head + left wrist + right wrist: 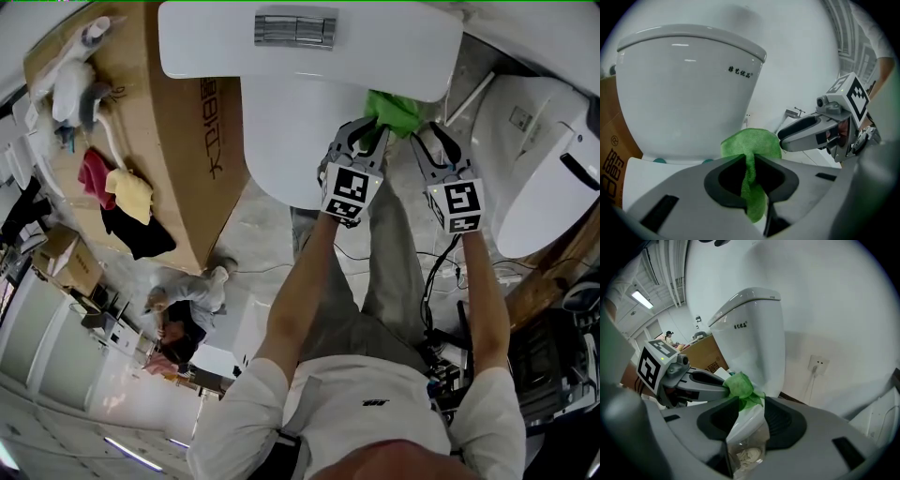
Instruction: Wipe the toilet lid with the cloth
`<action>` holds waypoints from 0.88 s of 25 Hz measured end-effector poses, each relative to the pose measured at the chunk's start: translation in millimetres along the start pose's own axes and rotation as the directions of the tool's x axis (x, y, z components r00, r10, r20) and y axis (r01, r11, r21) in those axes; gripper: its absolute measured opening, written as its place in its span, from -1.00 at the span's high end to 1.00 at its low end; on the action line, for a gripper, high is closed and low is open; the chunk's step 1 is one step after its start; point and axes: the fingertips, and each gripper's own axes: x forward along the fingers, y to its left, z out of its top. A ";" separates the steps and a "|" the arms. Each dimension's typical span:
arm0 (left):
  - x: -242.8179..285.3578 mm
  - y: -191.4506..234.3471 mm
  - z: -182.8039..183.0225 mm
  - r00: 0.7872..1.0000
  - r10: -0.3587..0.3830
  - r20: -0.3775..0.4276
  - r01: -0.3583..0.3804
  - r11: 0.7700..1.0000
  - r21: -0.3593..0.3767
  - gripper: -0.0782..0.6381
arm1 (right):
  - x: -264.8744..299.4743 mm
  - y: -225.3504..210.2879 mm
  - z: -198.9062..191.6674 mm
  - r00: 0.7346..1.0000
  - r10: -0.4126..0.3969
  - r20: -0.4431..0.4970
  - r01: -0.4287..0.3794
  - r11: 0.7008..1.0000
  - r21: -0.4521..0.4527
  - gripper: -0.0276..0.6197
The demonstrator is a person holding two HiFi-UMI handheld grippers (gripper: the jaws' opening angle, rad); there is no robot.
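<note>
White T-shirt point(367, 412), grey trousers point(380, 281); grey left gripper point(369, 128) and right gripper point(427, 133), black-and-white marker cubes point(351, 190)

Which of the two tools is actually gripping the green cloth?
The left tool: its jaws are shut on the green microfibre cloth. The right tool has its jaws apart beside the cloth, clamping nothing.

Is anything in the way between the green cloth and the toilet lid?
No, nothing visible. The left tongs pinch the green cloth at the back edge of the toilet lid, whose white top is bare. The right tongs hover open beside it.
</note>
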 end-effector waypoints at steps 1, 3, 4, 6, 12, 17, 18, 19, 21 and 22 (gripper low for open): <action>3.3 -0.3 -3.7 1.000 -0.004 -0.004 0.004 1.000 -0.001 0.58 | 2.4 -1.6 -3.6 1.000 -0.005 -0.001 0.005 1.000 0.006 0.36; 9.9 -0.8 -10.8 1.000 -0.011 -0.008 0.011 1.000 -0.003 0.57 | 7.1 -4.8 -10.1 1.000 -0.015 -0.003 0.015 1.000 0.015 0.35; 13.4 -0.9 -13.9 1.000 -0.014 -0.009 0.014 1.000 -0.004 0.57 | 9.5 -6.4 -13.3 1.000 -0.022 -0.005 0.022 1.000 0.015 0.35; 21.0 -2.1 -19.8 1.000 -0.025 -0.015 0.025 1.000 -0.005 0.57 | 13.8 -8.8 -19.3 0.999 -0.033 -0.013 0.033 0.999 0.005 0.36; 42.0 -0.9 -36.4 0.998 -0.045 -0.034 0.045 0.999 -0.011 0.57 | 23.1 -6.5 -38.2 0.999 -0.035 -0.032 0.035 0.999 -0.004 0.35; 54.5 5.2 -45.7 0.997 -0.050 -0.052 0.049 0.999 -0.020 0.57 | 30.7 -4.9 -45.1 0.998 -0.049 -0.031 0.050 0.998 0.029 0.35; 56.3 6.1 -47.2 0.997 -0.053 -0.057 0.052 0.998 -0.019 0.57 | 32.3 -3.9 -46.1 0.998 -0.051 -0.033 0.052 0.998 0.033 0.35; 58.1 6.4 -48.2 0.996 -0.059 -0.062 0.058 0.998 -0.017 0.57 | 33.9 -2.7 -46.9 0.998 -0.052 -0.036 0.053 0.998 0.035 0.35; 61.0 7.3 -49.8 0.995 -0.071 -0.072 0.071 0.997 -0.010 0.57 | 37.3 -0.6 -47.3 0.998 -0.053 -0.035 0.054 0.998 0.040 0.35; 62.2 8.6 -50.7 0.994 -0.074 -0.075 0.074 0.997 -0.008 0.58 | 39.2 0.1 -46.9 0.998 -0.054 -0.031 0.055 0.997 0.047 0.35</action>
